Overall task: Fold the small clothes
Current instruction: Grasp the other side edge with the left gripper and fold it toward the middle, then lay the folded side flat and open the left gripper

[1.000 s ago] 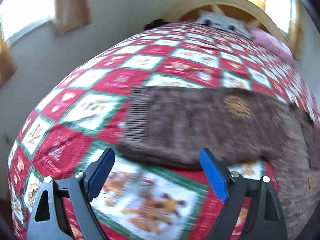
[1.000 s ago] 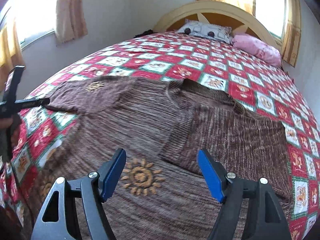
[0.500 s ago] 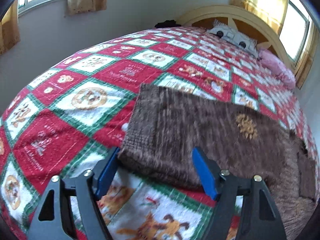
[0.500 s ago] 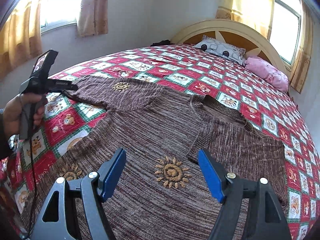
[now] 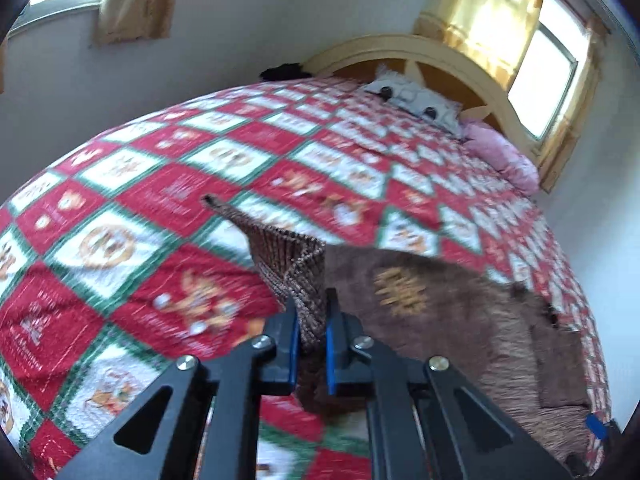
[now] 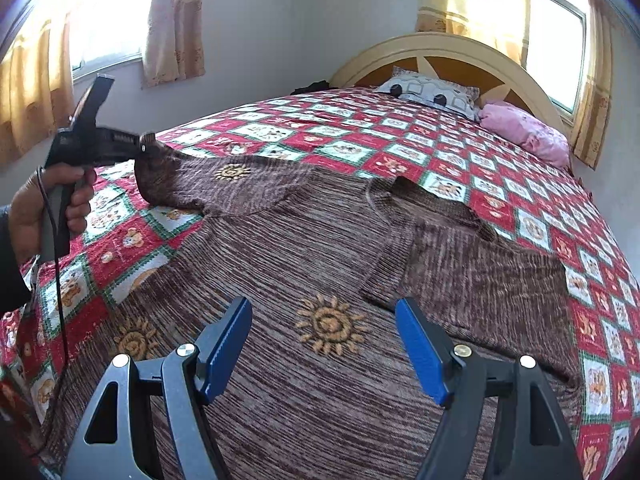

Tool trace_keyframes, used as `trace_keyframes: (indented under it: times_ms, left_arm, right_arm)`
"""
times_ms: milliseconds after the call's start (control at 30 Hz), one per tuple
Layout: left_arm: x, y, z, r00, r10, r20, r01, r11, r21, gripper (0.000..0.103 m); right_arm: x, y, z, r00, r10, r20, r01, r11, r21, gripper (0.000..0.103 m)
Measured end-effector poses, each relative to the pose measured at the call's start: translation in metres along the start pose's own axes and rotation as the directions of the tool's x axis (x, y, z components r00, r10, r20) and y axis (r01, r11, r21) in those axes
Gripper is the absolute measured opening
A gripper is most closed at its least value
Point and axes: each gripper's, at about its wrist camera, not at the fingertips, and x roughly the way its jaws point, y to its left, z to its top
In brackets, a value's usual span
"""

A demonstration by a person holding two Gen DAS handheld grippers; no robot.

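A brown knitted sweater (image 6: 304,248) with gold sun motifs lies spread on the bed, its far sleeve folded over the body. My left gripper (image 5: 311,320) is shut on the ribbed cuff of the sleeve (image 5: 298,276) and holds it raised off the quilt. In the right wrist view that same left gripper (image 6: 138,145) hangs at the far left, held by a hand (image 6: 44,204), with the sleeve (image 6: 208,184) stretched up to it. My right gripper (image 6: 324,340) hovers open over the sweater's lower body, nothing between its blue pads.
The bed carries a red, white and green patchwork quilt (image 6: 420,148). A grey patterned pillow (image 6: 428,90) and a pink pillow (image 6: 524,130) lie against the wooden headboard (image 6: 452,50). Curtained windows stand behind and to the left. A cable (image 6: 60,292) dangles from the left gripper.
My left gripper closed on the sleeve cuff and lifted it off the quilt. The right gripper stayed open and shifted a little over the sweater body.
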Motion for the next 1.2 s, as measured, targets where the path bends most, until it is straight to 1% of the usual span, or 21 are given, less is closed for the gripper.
trace_keyframes:
  times_ms: [133, 267, 333, 433, 567, 733, 933, 967, 1067, 1100, 1167, 1200]
  left_arm:
    - [-0.006, -0.033, 0.010, 0.997, -0.069, 0.013, 0.069, 0.997, 0.033, 0.010]
    - [-0.006, -0.069, 0.014, 0.988, -0.153, -0.006, 0.153, 0.987, 0.037, 0.010]
    - [-0.003, -0.084, 0.014, 0.979, -0.202, -0.026, 0.203, 0.979, 0.020, 0.010]
    - [-0.001, -0.110, 0.013, 0.966, -0.256, -0.040, 0.257, 0.966, 0.015, 0.010]
    - [-0.005, -0.150, 0.006, 0.949, -0.311, -0.052, 0.314, 0.947, 0.064, 0.010]
    - [-0.002, -0.197, -0.013, 0.921, -0.375, -0.108, 0.386, 0.916, 0.109, 0.010]
    - [0.008, -0.239, -0.039, 0.901, -0.401, -0.169, 0.425, 0.894, 0.144, 0.010]
    - [0.010, -0.245, -0.046, 0.895, -0.407, -0.183, 0.434, 0.888, 0.150, 0.010]
    - [0.017, -0.262, -0.064, 0.888, -0.406, -0.215, 0.445, 0.877, 0.181, 0.010]
    - [0.018, -0.268, -0.071, 0.890, -0.398, -0.222, 0.442, 0.873, 0.206, 0.010]
    - [0.020, -0.281, -0.087, 0.907, -0.347, -0.237, 0.407, 0.866, 0.291, 0.014]
    - [0.019, -0.285, -0.092, 0.914, -0.329, -0.239, 0.394, 0.862, 0.319, 0.019]
  right_arm:
    - [-0.005, -0.013, -0.007, 1.000, -0.014, 0.000, 0.014, 0.999, 0.034, 0.075]
    - [-0.011, -0.028, -0.013, 0.999, -0.032, 0.003, 0.031, 0.997, 0.069, 0.075]
    - [-0.015, -0.035, -0.015, 0.999, -0.037, 0.007, 0.036, 0.996, 0.086, 0.075]
    - [-0.022, -0.043, -0.020, 0.999, -0.043, 0.017, 0.041, 0.993, 0.109, 0.075]
    - [-0.026, -0.053, -0.024, 0.999, -0.051, 0.013, 0.049, 0.991, 0.124, 0.075]
    - [-0.028, -0.068, -0.032, 0.998, -0.064, 0.002, 0.063, 0.984, 0.165, 0.075]
    - [-0.029, -0.080, -0.041, 0.998, -0.065, -0.004, 0.065, 0.975, 0.215, 0.075]
    - [-0.029, -0.081, -0.043, 0.998, -0.067, -0.004, 0.066, 0.974, 0.218, 0.075]
    - [-0.029, -0.085, -0.048, 0.998, -0.067, -0.010, 0.068, 0.971, 0.229, 0.075]
    - [-0.029, -0.086, -0.049, 0.998, -0.067, -0.014, 0.068, 0.970, 0.234, 0.075]
    - [-0.027, -0.089, -0.052, 0.998, -0.066, -0.025, 0.070, 0.967, 0.247, 0.075]
    - [-0.027, -0.091, -0.053, 0.997, -0.066, -0.029, 0.071, 0.965, 0.250, 0.075]
